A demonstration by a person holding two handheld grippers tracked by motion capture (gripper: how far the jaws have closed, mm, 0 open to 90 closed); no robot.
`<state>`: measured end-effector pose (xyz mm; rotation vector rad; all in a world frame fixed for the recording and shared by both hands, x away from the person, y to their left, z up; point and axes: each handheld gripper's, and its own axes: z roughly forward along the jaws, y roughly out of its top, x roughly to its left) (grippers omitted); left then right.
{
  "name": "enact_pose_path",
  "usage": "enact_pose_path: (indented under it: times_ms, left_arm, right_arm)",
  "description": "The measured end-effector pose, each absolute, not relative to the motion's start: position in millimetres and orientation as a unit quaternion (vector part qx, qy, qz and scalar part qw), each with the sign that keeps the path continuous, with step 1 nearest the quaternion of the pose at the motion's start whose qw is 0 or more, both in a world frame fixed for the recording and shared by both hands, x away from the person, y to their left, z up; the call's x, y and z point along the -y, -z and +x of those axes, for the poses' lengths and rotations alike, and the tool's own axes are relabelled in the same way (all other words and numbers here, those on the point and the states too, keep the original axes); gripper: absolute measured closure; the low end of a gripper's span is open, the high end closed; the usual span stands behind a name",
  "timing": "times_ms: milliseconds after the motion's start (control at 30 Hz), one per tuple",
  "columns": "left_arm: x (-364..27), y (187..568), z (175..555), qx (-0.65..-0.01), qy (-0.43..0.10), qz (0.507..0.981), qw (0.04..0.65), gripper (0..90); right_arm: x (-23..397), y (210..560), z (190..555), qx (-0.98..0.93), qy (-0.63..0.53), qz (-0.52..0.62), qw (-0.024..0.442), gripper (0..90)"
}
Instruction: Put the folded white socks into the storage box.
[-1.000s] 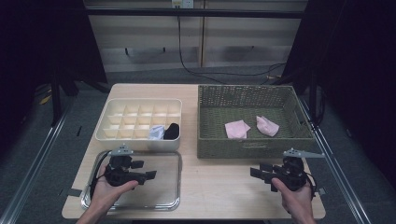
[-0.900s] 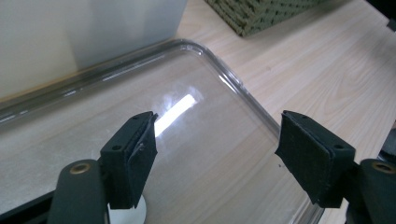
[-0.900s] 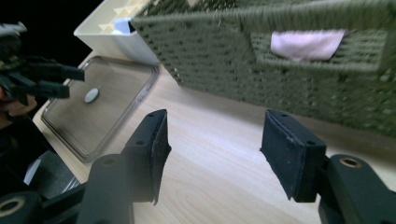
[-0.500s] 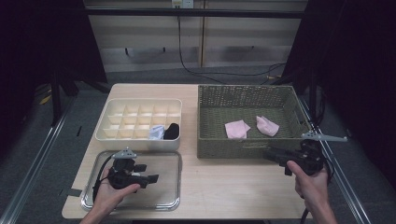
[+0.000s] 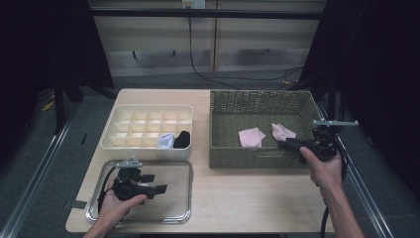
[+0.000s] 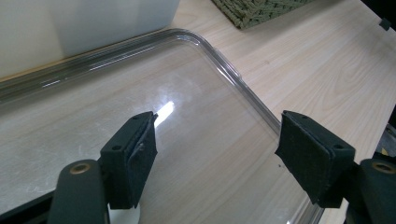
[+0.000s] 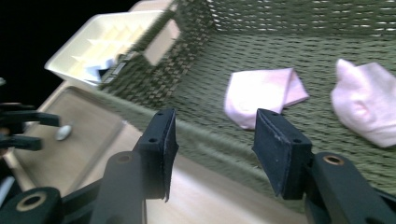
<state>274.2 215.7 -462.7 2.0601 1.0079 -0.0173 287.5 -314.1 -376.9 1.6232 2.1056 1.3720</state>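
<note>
Pink cloth folded, beyond right gripper parted, empty jaws.

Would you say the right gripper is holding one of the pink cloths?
No, the right gripper is empty, and both pink cloths lie in the basket.

Divided box sat left of basket on table; tray lay in front of box. Two folded cloths lay in basket, side by side.
</note>
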Motion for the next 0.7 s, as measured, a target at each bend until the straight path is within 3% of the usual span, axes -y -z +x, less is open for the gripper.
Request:
enact_pose_path:
  times_ms: [133, 700]
  left_arm:
    - [-215.7, 463.3, 274.0, -0.401, 0.002, 0.82, 0.408, 28.0]
    - [-217.2, 462.6, 273.2, -0.401, -0.01, 0.819, 0.411, 28.4]
  right_arm:
    - [313.7, 380.0, 301.1, -0.71, -0.436, 0.545, 0.089, 52.1]
    - [328.0, 384.0, 364.3, -0.721, -0.378, 0.576, 0.077, 54.3]
